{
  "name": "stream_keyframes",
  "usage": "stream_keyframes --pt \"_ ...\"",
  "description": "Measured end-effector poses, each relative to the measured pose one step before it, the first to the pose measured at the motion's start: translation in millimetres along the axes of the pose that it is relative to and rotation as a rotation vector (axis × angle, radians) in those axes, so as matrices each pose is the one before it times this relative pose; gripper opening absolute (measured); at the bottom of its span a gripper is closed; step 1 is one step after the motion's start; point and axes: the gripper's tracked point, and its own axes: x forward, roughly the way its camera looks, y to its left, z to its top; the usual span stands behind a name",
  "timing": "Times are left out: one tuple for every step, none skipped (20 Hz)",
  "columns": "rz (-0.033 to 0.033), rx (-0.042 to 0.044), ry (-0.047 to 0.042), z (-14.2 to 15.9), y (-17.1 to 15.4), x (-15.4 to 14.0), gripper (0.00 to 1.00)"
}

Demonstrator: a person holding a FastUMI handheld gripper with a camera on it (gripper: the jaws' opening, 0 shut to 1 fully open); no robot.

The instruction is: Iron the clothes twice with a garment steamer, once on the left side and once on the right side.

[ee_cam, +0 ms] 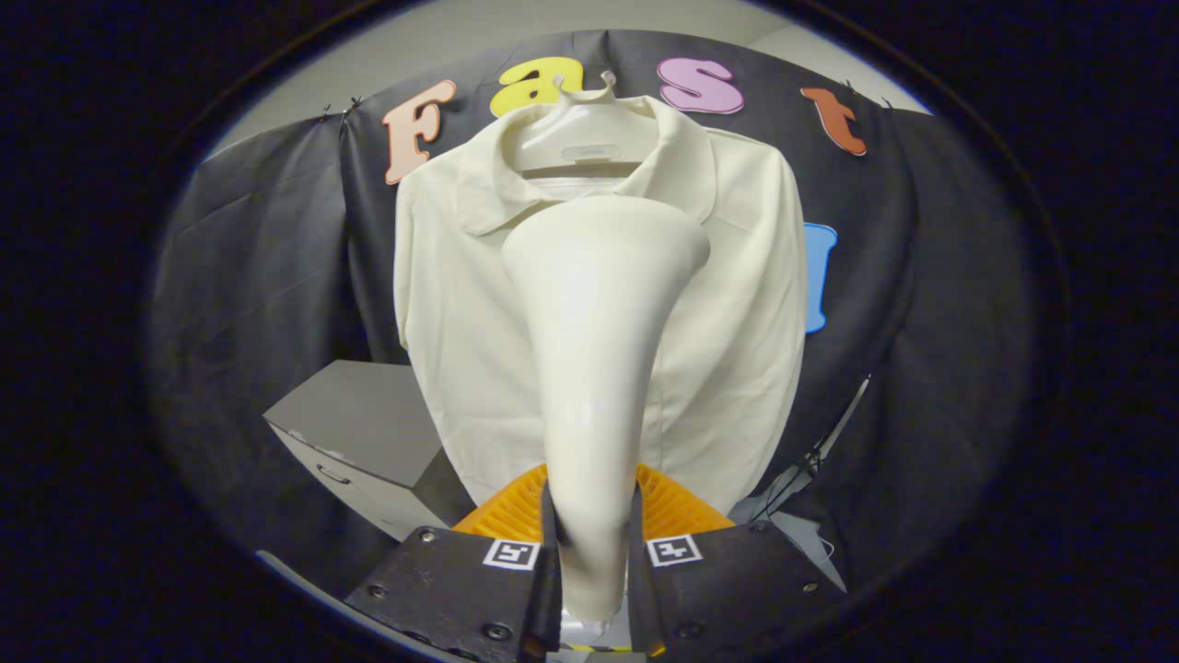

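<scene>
A cream garment steamer point(597, 368) stands up between my fingers, its narrow handle clamped by both and its wide head reaching to the shirt's chest. My gripper point(594, 543) is shut on that handle. Beyond it a cream polo shirt point(737, 304) hangs on a pale hanger point(578, 129) against the black cloth wall. The steamer head covers the shirt's middle, just below the collar; I cannot tell whether it touches the fabric.
A grey cabinet with a drawer handle point(364, 433) stands low beside the shirt's one side. On the other side, thin cables point(811, 460) run down the black cloth.
</scene>
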Motion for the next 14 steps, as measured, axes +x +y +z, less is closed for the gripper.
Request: stream_keyframes --pt "-0.01413 0.02582 0.00058 10.34 -11.80 5.06 0.28" --pt "-0.01061 0.01716 0.00670 5.31 -11.70 3.00 0.28" --pt "-0.00689 0.00706 0.00060 7.56 -10.16 3.48 0.28" --pt "-0.00960 -0.00590 0.00476 5.18 -9.01 4.63 0.28" --pt "-0.01347 -0.01214 0.00256 5.02 -10.48 4.93 0.28" --pt "-0.01088 -0.00295 -0.00261 5.33 -9.96 4.02 0.29" --pt "-0.00822 0.00676 0.00734 2.97 -8.81 5.72 0.28" --pt "0.00204 0.01654 0.01280 0.90 -5.00 6.43 0.28" --pt "0.01539 0.00561 0.00912 -1.17 -0.11 4.41 0.28" --pt "0.00774 -0.00362 0.00401 -6.38 -2.22 2.02 0.28" --pt "0.00261 -0.00915 0.01215 -7.91 -3.29 3.14 0.28" --pt "0.00347 -0.00890 0.01147 -8.61 -0.13 2.48 0.28" --pt "0.00168 -0.00876 0.00857 -8.85 -0.54 1.97 0.29" --pt "-0.00147 -0.00647 0.00827 -10.30 -1.39 4.10 0.29"
